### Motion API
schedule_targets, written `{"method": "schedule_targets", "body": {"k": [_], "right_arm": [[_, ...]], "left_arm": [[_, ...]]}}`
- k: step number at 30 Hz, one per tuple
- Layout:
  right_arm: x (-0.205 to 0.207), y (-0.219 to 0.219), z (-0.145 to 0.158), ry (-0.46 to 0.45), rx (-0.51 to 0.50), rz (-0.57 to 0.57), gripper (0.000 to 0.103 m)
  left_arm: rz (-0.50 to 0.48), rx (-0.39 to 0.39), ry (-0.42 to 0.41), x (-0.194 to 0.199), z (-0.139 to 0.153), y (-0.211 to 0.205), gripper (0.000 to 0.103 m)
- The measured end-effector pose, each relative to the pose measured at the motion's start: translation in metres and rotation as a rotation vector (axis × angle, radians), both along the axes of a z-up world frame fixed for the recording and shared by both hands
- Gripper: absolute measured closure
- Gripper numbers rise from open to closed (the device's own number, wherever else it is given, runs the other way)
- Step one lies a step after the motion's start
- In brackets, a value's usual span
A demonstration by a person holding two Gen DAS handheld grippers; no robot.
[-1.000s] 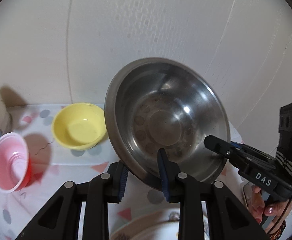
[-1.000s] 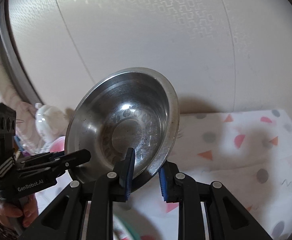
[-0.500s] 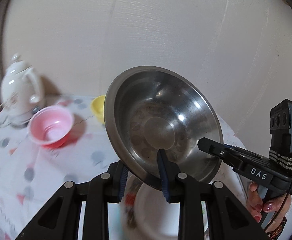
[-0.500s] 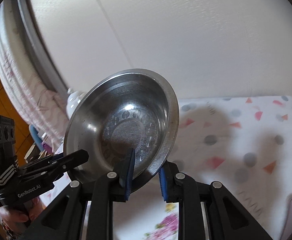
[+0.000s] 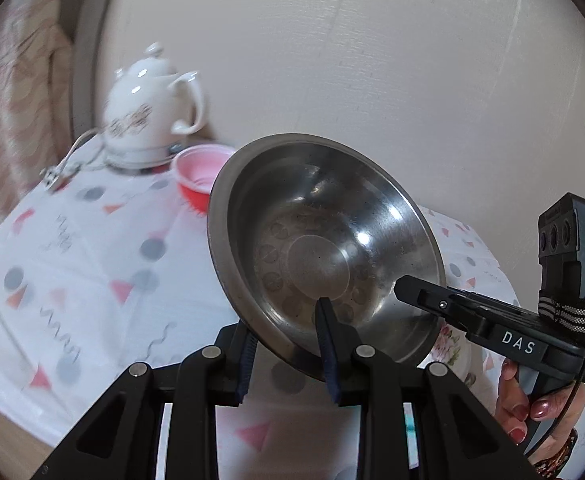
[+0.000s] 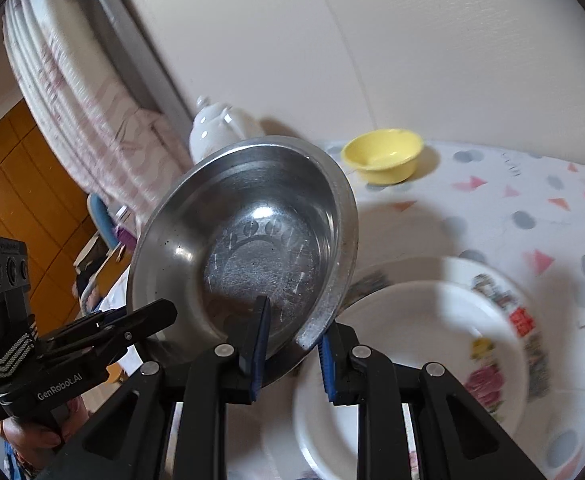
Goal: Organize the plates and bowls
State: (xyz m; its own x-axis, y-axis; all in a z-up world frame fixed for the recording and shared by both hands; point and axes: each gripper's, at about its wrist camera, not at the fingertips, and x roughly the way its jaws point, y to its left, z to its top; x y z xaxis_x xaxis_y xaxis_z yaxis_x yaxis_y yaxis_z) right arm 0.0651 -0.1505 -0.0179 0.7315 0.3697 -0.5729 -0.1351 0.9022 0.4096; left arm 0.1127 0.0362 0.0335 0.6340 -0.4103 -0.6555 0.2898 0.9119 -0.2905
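Left wrist view: my left hand-held gripper is clamped on the near rim of the steel bowl, one blue pad inside the bowl and the other under it. The bowl is held up off the counter, tilted so its hollow faces the camera. My right hand-held gripper comes in from the right side, and its tip meets the bowl's right rim. My right hand wraps its handle low at the right.

Behind the steel bowl, toward the counter's far edge, a pink bowl sits just beside a white teapot. A flowered plate shows partly under the bowl's right side.

From the right wrist view, my right hand-held gripper is closed on the steel bowl's near rim, which passes between its two blue pads. My left hand-held gripper reaches the bowl's lower left rim, so both tools hold the same bowl. Below and to the right lies a white plate with a colourful printed border, flat on the counter. A yellow bowl stands near the counter's far edge by the wall, well apart from the plate. The teapot pokes up behind the steel bowl's rim.
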Motion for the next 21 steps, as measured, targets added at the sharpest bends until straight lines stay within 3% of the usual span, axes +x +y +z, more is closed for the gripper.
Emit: {"method": "schedule_targets", "body": {"k": [21], "right_arm": [[0.016, 0.066, -0.031, 0.131, -0.065, 0.142, 0.077]], "left_arm": [[0.089, -0.062, 0.131, -0.029, -0.042, 0.061, 0.074]]}}
